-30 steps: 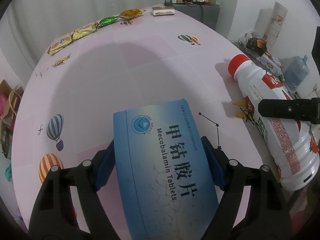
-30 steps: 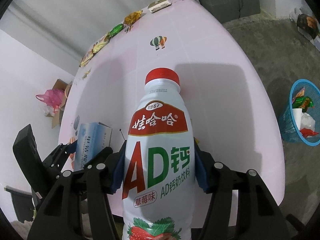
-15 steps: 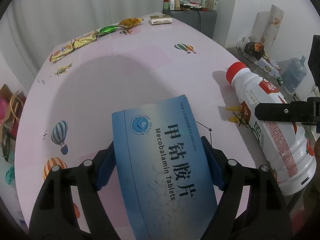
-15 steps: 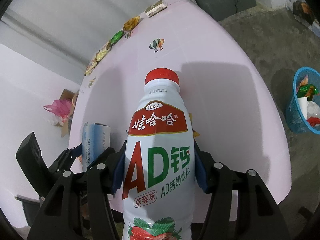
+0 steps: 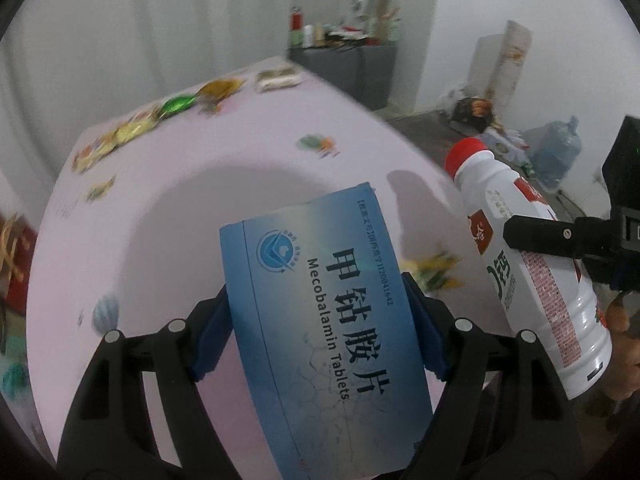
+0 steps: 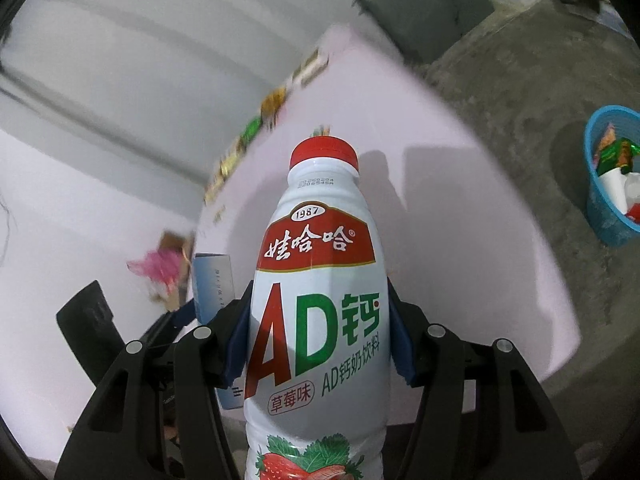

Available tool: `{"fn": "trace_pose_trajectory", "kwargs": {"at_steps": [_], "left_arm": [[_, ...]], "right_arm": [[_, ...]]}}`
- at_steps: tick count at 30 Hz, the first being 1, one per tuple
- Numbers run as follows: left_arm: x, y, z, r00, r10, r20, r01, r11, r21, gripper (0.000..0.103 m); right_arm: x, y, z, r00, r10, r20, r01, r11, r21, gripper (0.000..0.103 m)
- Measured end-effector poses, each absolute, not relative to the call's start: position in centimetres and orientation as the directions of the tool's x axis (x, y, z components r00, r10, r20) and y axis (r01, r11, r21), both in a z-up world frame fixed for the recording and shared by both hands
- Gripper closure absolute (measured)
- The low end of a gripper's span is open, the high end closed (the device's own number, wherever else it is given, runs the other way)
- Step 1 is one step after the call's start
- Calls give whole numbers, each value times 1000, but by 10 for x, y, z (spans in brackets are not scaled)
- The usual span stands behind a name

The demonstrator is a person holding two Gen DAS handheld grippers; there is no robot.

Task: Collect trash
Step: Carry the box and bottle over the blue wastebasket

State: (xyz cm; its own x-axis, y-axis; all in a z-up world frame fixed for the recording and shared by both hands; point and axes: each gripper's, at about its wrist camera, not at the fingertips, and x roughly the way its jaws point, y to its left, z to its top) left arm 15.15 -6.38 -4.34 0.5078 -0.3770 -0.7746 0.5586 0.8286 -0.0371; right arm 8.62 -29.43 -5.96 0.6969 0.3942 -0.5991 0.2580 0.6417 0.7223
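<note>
- The left gripper (image 5: 320, 316) pinches a blue pill box (image 5: 320, 320) between its two blue pads, one pad on each long side.
- The right gripper (image 6: 318, 336) pinches a white milk bottle (image 6: 320, 320) with a red cap, one pad pressed on each side of its belly.
- A second ago both things sat low, close to the pink table (image 5: 200, 200). Now they are lifted up, and the table looks farther away under them.
- The far things look smeared now, like the snack wrappers (image 5: 176, 105) along the back edge of the table. I think that means both hands are moving fast.
- In the right view more floor shows than before, and the blue trash basket (image 6: 600, 208) sits on the floor off to the right, well apart from the table. It already has wrappers in it.
- So I think the picking-up part is done for these two things, and the carry to the basket has begun.
- The next job, I guess, is to swing both over the basket and let go. The bottle is round and smooth, so it could slip if the squeeze gets loose too soon.
- More trash waits on the table, so the task is not close to finished.
</note>
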Motion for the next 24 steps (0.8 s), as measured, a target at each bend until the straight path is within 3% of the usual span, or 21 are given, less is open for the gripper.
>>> {"fn": "trace_pose_trajectory", "kwargs": {"at_steps": [5, 11, 20, 24], "left_arm": [[153, -135, -13, 445, -484, -753, 681, 729, -66, 30], [150, -272, -9, 247, -573, -782, 835, 535, -128, 30], [154, -473, -118, -42, -410, -911, 873, 428, -233, 30], [168, -526, -154, -76, -398, -914, 848, 457, -269, 30]], "right_arm": [[33, -356, -49, 791, 237, -564, 349, 582, 735, 46], [-30, -445, -73, 788, 35, -614, 531, 468, 707, 46], [-31, -556, -174, 720, 1, -694, 668, 271, 693, 46], [-15, -609, -218, 685, 5, -729, 702, 267, 661, 46]]}}
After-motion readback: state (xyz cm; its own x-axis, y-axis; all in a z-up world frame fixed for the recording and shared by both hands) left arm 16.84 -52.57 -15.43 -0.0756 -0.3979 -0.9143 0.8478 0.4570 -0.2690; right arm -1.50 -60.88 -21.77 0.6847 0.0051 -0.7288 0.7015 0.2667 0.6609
